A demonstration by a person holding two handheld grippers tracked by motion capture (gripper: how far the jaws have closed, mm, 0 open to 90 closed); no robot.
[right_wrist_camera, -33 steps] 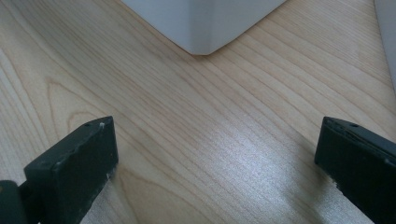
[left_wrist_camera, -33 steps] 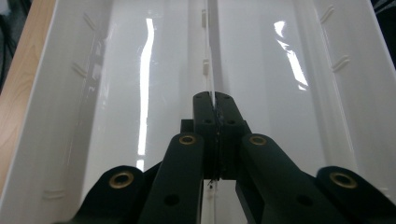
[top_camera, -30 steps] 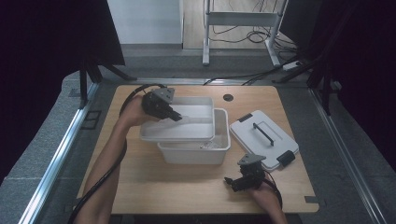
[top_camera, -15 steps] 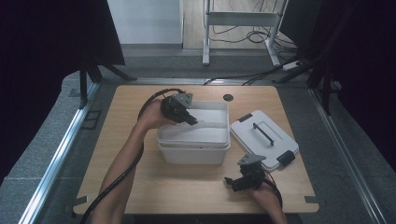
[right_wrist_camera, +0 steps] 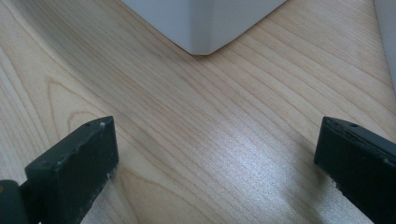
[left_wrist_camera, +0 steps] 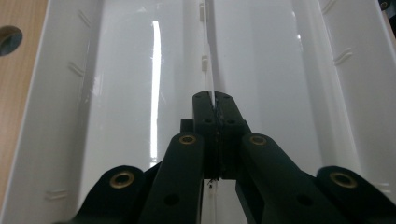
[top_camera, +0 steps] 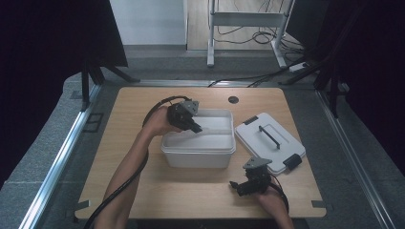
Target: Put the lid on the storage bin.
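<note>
Left tongs (top_camera: 197, 128) carried the white inner tray (top_camera: 210, 129) rightward, now seated in the white bin (top_camera: 198, 152); right tongs (top_camera: 237, 187) unmoved.
Left tongs clamped on the tray's thin centre rib (left_wrist_camera: 208, 70), walls close either side. Bin mid-table; white lid (top_camera: 270, 142) flat just beside it toward the right edge, near the right tongs. Right tongs wide open, empty, over bare table (right_wrist_camera: 196, 140) at the front edge, bin corner ahead.

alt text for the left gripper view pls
The left tool, its black jaws shut on the thin centre divider of a white plastic tray, looks along the tray's two glossy compartments. A strip of wooden table shows at the left edge.
</note>
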